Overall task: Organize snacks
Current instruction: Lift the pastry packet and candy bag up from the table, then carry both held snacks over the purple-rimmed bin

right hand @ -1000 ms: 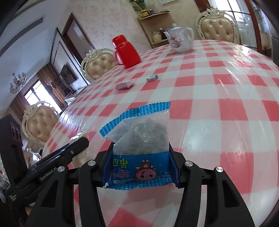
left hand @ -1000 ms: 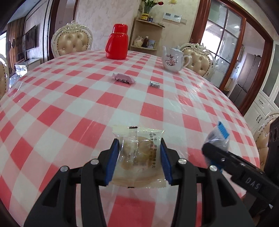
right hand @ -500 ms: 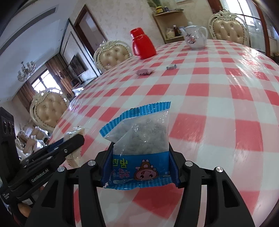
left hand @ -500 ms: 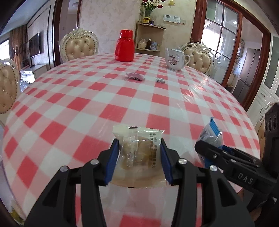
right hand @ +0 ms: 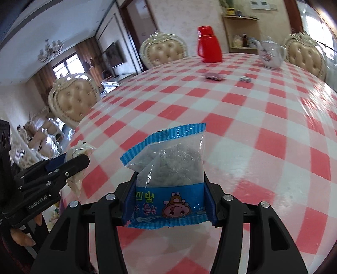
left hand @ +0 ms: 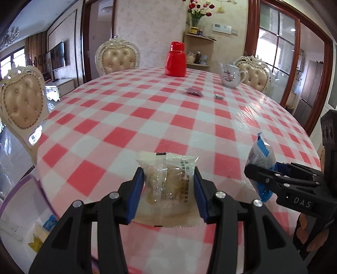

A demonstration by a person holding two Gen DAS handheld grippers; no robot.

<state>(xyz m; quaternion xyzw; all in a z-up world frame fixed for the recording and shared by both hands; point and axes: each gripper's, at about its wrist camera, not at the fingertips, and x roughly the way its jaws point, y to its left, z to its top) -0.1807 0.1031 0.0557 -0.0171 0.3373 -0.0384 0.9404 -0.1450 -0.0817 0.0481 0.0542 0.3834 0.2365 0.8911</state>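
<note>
A: Left view: red-checked table (left hand: 118, 134); left tool (left hand: 166, 185) clamped on clear pastry packet (left hand: 168, 185), lifted off the table for carrying.

B: Right view: right tool (right hand: 170, 200) clamped on blue snack bag (right hand: 170, 175), upright; two small snacks (right hand: 213, 76) far off, uncollected.

A: Setting? Home dining room, by the furniture.

B: Evidence: round table (left hand: 147, 118) under a red-and-white checked cloth, tufted cream chairs (left hand: 117, 58) around it.

A: On the table's far side, a red flask (left hand: 175, 60) and a flowered teapot (left hand: 231, 75).

B: Behind the table, a corner shelf (left hand: 199, 51) with jars, flowers (left hand: 199, 9) above. Left of the table, a wall television (left hand: 56, 55); chandelier (right hand: 50, 51) overhead.
</note>
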